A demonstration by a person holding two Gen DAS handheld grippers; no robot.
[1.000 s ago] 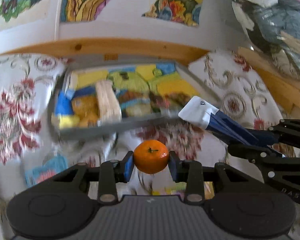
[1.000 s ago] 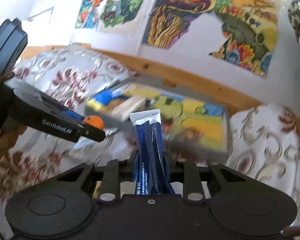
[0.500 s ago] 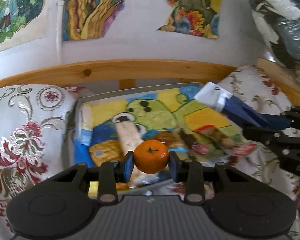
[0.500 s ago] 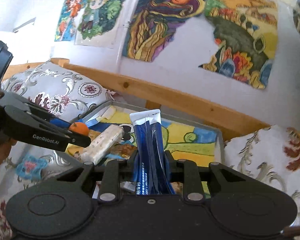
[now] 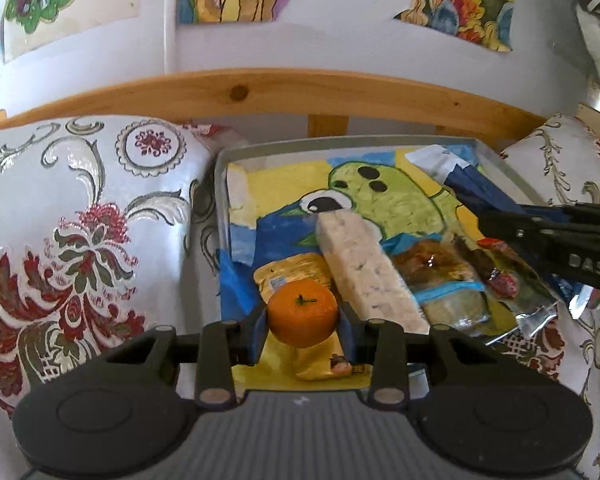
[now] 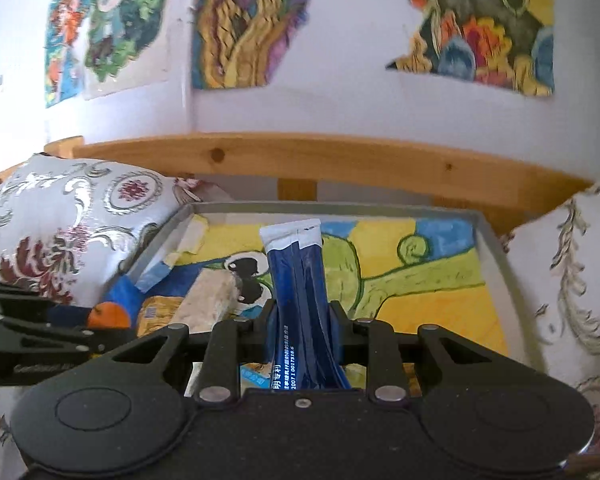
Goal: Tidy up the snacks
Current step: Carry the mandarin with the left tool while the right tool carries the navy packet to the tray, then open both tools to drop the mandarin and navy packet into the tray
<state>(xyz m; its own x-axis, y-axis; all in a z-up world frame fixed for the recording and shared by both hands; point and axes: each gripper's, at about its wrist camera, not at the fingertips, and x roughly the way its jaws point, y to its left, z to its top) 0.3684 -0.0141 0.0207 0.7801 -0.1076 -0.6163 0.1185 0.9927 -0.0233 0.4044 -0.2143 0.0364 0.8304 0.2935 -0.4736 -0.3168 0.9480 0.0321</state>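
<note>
The left wrist camera sits behind its own fingers and looks forward and slightly down, close over the near left part of the tray (image 5: pixel 220 184). The right wrist camera faces the same way, toward the wooden rail (image 6: pixel 340 160) and the wall drawings (image 6: pixel 252 20) — a little further right. Both views share the tray, the rail and the patterned cushion (image 5: pixel 80 208) — each also catches the other gripper at its edge.

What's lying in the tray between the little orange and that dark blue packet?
In the left wrist view, between the orange and the blue packet, the tray holds a pale speckled bar and a clear-wrapped brown snack.
</note>
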